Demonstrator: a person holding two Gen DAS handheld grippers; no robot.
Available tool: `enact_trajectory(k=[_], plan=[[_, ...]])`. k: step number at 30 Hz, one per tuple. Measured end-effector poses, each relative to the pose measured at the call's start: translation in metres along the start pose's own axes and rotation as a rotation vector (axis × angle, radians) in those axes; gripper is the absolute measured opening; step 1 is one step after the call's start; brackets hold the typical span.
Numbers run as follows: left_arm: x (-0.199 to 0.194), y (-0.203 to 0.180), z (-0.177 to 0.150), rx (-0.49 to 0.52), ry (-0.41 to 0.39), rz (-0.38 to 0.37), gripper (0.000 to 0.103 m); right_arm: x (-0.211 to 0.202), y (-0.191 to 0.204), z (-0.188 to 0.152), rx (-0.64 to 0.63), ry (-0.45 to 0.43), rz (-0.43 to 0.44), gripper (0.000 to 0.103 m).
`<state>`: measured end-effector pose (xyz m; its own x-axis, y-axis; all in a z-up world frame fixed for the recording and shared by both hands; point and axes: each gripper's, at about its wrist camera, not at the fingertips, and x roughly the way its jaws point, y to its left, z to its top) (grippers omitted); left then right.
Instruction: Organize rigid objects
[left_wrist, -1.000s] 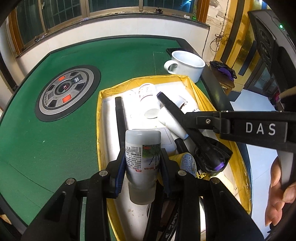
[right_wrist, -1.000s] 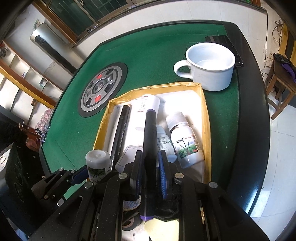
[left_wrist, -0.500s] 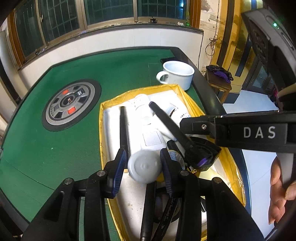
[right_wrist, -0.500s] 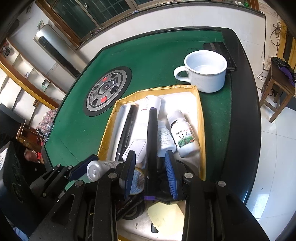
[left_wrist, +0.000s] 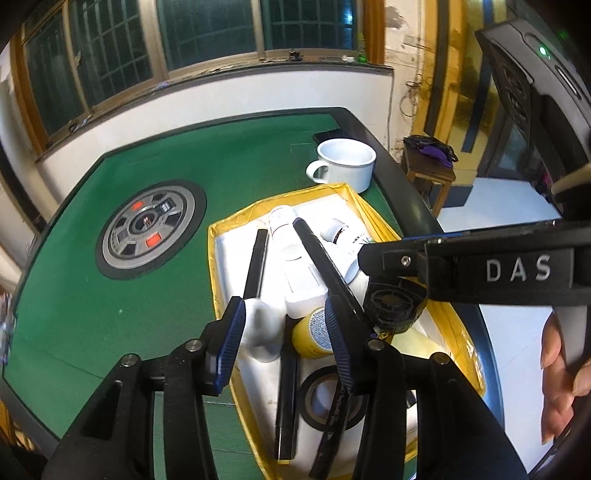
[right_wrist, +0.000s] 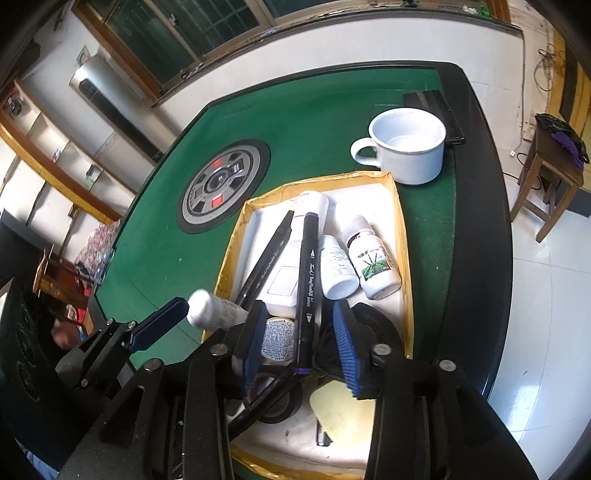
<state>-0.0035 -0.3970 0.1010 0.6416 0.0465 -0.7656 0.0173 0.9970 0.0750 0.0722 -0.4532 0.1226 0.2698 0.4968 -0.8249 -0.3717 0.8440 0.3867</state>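
A: Left gripper (left_wrist: 282, 334) — state?

B: Your jaws stand wide apart. A blurred white bottle (left_wrist: 263, 328) lies against the left pad only; the right pad is clear of it. It sits over the near-left rim of the yellow tray (left_wrist: 221, 236).

A: Right gripper (right_wrist: 303, 347)?

B: Yours is parted too, with nothing clamped. A black marker (right_wrist: 308, 280) lies between the pads, touching neither, its far end pointing into the tray.

A: The rest, against the tray?

B: Inside it: a second marker (right_wrist: 266, 258) left of the first, two white bottles (right_wrist: 373, 266) to the right, a yellow can (left_wrist: 312, 334) and a black tape roll (left_wrist: 325, 398) at the near end. A white mug (right_wrist: 406, 147) stands just beyond the far rim.
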Motion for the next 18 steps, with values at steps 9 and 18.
enact_trajectory(k=[9,18], plan=[[-0.017,0.016,-0.005,0.028,-0.047,-0.040,0.053,-0.015,0.017,-0.015,0.042,-0.071,-0.051,0.049],[-0.026,0.032,-0.008,0.047,-0.047,0.016,0.068,-0.023,0.037,-0.042,0.042,-0.114,-0.114,0.055]])
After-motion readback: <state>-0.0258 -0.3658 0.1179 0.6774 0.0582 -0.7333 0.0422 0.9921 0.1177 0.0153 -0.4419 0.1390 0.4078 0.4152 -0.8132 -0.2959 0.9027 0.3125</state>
